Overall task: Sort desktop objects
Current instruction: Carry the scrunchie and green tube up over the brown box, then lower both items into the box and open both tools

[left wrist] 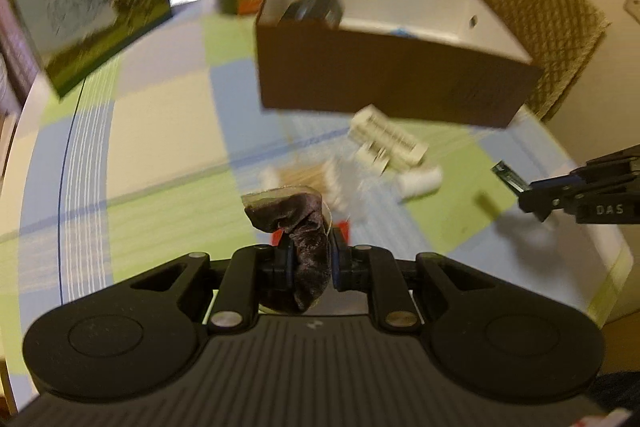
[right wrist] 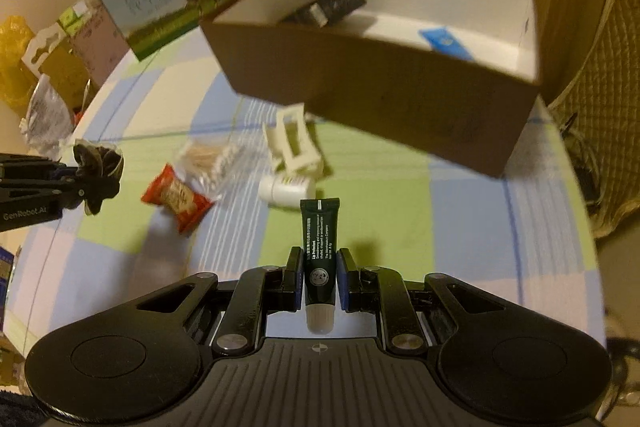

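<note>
Above the near edge of the table, both grippers were loaded: the left gripper pinched a dark velvet scrunchie, the right gripper clamped a dark green tube. Carrying was the step in hand, I'd say. Next, each needed lifting over the brown box wall and releasing inside.

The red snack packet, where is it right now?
In the right wrist view the red snack packet lies on the checked tablecloth, left of centre, beside the bag of cotton swabs and near the left gripper.
</note>
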`<state>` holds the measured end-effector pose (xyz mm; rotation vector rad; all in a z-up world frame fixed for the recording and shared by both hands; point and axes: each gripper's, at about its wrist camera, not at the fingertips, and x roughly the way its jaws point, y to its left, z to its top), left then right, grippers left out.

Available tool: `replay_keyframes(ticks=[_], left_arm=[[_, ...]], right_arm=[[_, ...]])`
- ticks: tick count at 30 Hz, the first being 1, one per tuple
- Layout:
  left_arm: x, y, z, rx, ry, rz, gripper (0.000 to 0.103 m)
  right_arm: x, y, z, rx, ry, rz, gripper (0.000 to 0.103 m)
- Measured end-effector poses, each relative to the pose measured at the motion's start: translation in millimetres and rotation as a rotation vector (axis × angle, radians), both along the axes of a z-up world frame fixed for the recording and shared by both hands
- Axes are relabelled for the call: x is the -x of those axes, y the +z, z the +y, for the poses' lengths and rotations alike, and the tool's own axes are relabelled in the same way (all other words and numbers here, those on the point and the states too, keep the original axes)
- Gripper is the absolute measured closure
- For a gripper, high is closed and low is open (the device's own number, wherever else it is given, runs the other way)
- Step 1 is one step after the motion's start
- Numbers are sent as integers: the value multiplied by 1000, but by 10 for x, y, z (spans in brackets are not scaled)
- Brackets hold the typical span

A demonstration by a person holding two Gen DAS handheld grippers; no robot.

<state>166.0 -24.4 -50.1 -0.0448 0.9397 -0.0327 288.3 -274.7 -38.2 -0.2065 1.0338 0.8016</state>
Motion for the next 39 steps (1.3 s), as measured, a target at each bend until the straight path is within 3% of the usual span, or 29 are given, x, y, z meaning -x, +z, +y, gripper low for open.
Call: replay_keyframes(ticks=[9, 21, 29, 39], left_arm=[[-386, 382, -197, -4, -58, -103, 90], [-1249, 705, -521, 10, -147, -174, 90], [-1782, 720, -680, -3, -179, -165, 90], [-2422, 550, -795, 2, -209, -109, 90]], right_arm=[[-251, 348, -124, -15, -28, -67, 89], [-847, 791, 38, -63, -54, -191, 89], [-1241, 793, 153, -40, -76, -208, 89], [-1822, 590, 268, 5, -100, -172, 89]])
